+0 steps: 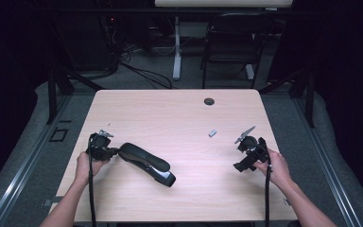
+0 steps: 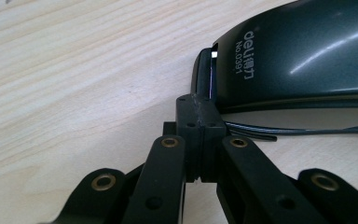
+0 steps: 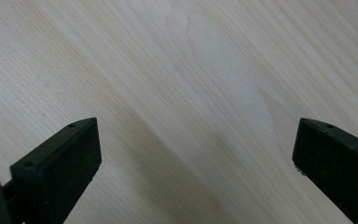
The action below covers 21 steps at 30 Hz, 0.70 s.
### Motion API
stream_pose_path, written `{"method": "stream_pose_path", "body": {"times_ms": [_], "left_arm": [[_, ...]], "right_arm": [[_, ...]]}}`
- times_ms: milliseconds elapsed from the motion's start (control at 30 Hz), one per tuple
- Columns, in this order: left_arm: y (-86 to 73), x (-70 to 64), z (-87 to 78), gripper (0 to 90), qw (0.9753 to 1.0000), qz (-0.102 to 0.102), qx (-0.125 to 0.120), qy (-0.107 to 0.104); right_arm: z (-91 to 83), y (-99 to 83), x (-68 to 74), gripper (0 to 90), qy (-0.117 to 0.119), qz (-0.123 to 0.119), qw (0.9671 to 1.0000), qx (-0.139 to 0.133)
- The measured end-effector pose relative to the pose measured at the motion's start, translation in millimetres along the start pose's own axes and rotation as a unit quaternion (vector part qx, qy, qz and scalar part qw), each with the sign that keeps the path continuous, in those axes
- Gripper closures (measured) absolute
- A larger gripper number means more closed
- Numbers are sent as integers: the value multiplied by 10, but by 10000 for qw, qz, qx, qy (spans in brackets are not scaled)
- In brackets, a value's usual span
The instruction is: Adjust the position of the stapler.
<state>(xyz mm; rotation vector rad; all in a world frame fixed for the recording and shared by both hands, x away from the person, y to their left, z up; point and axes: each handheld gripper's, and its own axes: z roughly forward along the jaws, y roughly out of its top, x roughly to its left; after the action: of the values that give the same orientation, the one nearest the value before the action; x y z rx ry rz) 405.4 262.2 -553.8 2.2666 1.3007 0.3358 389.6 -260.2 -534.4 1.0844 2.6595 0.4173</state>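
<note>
The left gripper has its two jaws pressed together with nothing between them, their tips touching the rear end of the one black stapler — its glossy top reads "deli" and "No.0391" — which lies on its side on the pale wooden table, near the front left, angled from the gripper toward the middle. The right gripper, held in the person's right hand well apart at the table's right side, has its two jaws spread wide over bare wood. Between the two sides, nearer the right gripper, lies one small grey block — and one dark round grommet sits near the far edge.
</note>
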Motion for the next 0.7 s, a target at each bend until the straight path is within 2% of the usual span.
{"method": "stream_pose_path", "body": {"times_ms": [67, 200, 267, 333, 400, 533, 567, 700], "left_arm": [[8, -30, 4, 900, 10000, 49, 12, -31], [30, -130, 17, 900, 9998, 200, 34, -89], [35, -150, 21, 900, 9997, 237, 31, -103], [47, -192, 25, 900, 9995, 264, 32, -148], [54, -219, 24, 900, 9994, 282, 40, -176], [66, -276, 23, 900, 9993, 324, 38, -208], [66, -276, 23, 900, 9993, 324, 38, -208], [76, -322, 27, 900, 9990, 354, 63, -249]], "right_arm": [[-13, 6, -10, 5, -10, -55, 10000, 55], [-9, -2, -7, 13, 106, 164, 9997, -156], [-27, 6, -20, 14, 124, 99, 9998, -77], [-32, 6, -17, 19, 133, 170, 9997, -127], [-48, 5, -16, 27, 391, 327, 9983, -295], [-102, 21, -2, 39, 498, 396, 9969, -462], [-101, 23, 13, 41, 575, 460, 9957, -557], [-124, 39, 40, 44, 635, 419, 9955, -557]]}}
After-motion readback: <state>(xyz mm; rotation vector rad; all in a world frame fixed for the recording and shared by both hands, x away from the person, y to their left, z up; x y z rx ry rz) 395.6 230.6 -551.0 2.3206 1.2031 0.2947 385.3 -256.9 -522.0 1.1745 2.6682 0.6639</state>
